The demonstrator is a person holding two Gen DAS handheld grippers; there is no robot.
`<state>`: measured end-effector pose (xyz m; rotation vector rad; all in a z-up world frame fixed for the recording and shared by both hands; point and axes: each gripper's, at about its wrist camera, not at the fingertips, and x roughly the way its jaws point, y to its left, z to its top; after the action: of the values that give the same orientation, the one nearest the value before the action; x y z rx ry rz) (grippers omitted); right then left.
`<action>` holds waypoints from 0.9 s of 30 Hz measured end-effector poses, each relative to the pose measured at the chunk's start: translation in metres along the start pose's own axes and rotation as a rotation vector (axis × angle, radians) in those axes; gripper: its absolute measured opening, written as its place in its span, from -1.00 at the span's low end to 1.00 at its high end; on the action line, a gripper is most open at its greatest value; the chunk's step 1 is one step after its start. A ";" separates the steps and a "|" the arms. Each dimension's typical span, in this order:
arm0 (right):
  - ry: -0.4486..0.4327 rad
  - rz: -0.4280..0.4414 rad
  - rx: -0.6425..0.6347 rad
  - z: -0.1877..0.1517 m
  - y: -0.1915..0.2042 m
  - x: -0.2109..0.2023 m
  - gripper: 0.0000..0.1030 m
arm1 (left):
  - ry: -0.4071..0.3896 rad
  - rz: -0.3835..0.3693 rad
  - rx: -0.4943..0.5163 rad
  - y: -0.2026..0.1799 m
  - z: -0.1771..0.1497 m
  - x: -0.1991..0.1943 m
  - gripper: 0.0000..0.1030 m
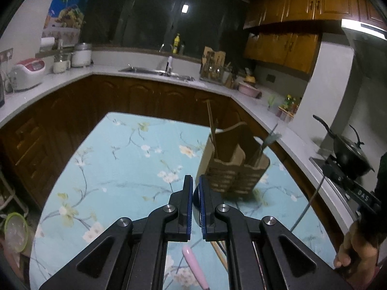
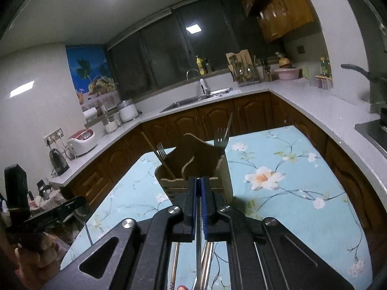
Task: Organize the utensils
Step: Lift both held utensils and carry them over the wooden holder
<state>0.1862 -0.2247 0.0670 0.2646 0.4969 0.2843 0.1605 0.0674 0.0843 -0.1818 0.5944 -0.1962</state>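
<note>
A wooden utensil holder [image 1: 232, 166] stands on the table with the floral cloth [image 1: 125, 159], with chopsticks and a fork in it. My left gripper [image 1: 196, 183] is just before the holder, its jaws nearly closed on a thin metal utensil seen edge-on [image 1: 196, 203]. A pink-handled utensil [image 1: 194, 265] and chopsticks [image 1: 219, 251] lie under it. In the right wrist view the holder [image 2: 193, 169] holds two forks [image 2: 221, 137]. My right gripper [image 2: 199, 181] is shut on a thin metal utensil [image 2: 198, 253] that hangs down below the jaws, over metal utensils [image 2: 208, 261] on the cloth.
Kitchen counters [image 1: 72, 77] wrap around the table, with a sink [image 1: 154, 71], a rice cooker [image 1: 26, 72] and a stove with a black pan [image 1: 348, 152] to the right. The other hand-held gripper [image 2: 36, 217] shows at the left of the right wrist view.
</note>
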 end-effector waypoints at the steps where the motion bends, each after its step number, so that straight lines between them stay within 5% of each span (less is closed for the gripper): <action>1: -0.005 0.000 0.000 0.001 0.000 -0.002 -0.93 | -0.010 0.002 0.001 -0.001 0.003 0.000 -0.94; 27: -0.247 0.007 -0.023 0.088 -0.003 0.002 -0.93 | -0.244 0.089 -0.043 -0.019 0.064 0.079 -0.93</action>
<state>0.2327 -0.2431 0.1399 0.2744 0.2491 0.2599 0.2587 0.0379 0.0984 -0.2170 0.3637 -0.0732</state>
